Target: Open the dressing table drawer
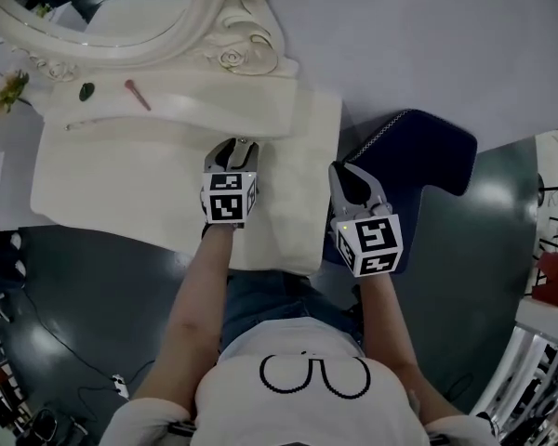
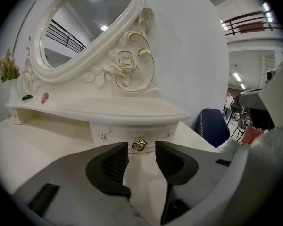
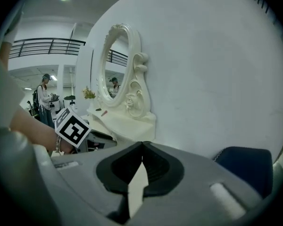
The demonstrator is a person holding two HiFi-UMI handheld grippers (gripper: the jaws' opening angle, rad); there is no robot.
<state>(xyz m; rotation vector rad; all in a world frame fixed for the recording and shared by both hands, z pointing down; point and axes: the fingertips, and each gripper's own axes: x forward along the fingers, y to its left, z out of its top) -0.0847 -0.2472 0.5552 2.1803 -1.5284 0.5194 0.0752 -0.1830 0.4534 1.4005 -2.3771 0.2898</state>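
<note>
Gripper (image 2: pixel 141 157) part-open, empty, before knob (image 2: pixel 139 144)

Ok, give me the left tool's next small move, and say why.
Probably ease the left tool straight forward until the gold knob sits between its jaws. The jaws stand apart, the knob lies just beyond them, centred in the gap and untouched, and the drawer looks shut.

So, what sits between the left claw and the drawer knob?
Nothing. In the left gripper view the left claw is open, and only bare tabletop runs up to the gold knob, which shows in the gap, untouched.
</note>
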